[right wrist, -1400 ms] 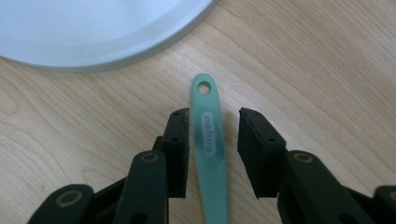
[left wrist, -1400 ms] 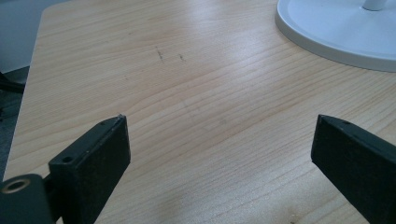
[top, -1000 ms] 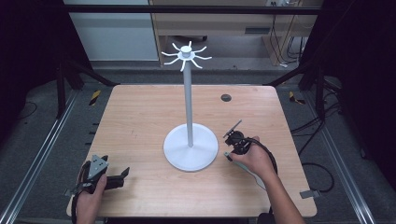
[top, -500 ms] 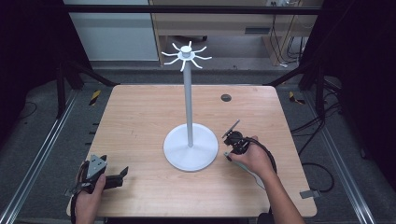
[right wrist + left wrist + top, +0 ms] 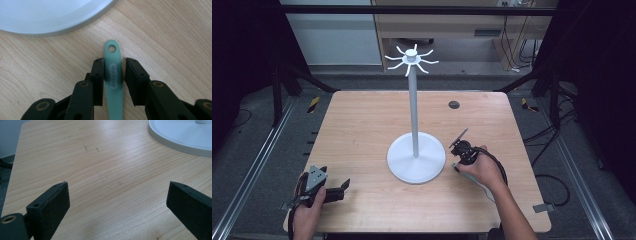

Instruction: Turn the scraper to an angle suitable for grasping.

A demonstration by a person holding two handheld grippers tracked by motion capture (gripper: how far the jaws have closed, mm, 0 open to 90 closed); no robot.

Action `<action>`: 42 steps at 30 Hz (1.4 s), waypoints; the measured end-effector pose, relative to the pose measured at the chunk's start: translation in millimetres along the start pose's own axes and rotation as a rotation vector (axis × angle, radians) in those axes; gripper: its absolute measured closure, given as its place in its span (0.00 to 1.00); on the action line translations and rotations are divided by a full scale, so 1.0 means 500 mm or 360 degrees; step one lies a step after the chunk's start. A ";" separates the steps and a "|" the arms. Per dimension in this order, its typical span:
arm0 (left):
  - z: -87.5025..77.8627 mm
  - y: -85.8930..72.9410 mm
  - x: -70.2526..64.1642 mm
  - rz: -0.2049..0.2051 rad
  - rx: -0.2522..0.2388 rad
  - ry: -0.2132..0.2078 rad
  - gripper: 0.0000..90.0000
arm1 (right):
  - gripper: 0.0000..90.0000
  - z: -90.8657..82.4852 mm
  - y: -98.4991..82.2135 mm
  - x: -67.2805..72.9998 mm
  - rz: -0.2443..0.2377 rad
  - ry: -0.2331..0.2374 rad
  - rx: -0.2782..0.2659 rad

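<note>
Green handle between right tool jaws — embossed lettering unreadable.

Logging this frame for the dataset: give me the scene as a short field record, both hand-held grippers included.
surface: light wooden table
centre item: white metal stand with round base, tall pole and hooked top
item being handled: teal flat plastic handle with a hole at its tip, lying on the table beside the stand's base
left hand-held gripper: jaws wide apart, nothing between them, near the table's front left corner
right hand-held gripper: jaws either side of the teal handle, small gaps visible, not clamped
</note>
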State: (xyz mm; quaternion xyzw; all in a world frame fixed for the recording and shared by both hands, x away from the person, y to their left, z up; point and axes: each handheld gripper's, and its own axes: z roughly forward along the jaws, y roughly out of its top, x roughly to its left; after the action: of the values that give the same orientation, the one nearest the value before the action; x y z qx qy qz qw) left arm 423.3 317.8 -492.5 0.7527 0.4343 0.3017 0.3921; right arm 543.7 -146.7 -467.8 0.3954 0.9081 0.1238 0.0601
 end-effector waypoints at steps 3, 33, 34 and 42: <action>0.000 0.000 0.000 0.0000 0.0000 -0.0001 0.05 | 0.81 0.000 0.001 -0.002 -0.0006 0.0018 -0.0002; 0.001 -0.001 -0.003 0.0011 0.0007 -0.0003 0.05 | 0.83 -0.142 -0.054 -0.007 0.0082 -0.0041 -0.0564; 0.000 -0.001 -0.003 0.0012 0.0010 -0.0003 0.05 | 0.83 -0.151 -0.058 -0.006 0.0111 -0.0036 -0.0599; -0.001 -0.002 -0.001 0.0005 0.0009 -0.0002 0.05 | 0.83 -0.211 -0.090 -0.016 0.0138 -0.0033 -0.0811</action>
State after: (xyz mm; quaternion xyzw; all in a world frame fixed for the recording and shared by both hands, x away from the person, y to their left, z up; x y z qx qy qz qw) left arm 422.3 317.6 -493.3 0.7547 0.4339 0.3006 0.3896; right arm 495.6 -200.7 -378.2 0.4073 0.8291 0.3470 0.1618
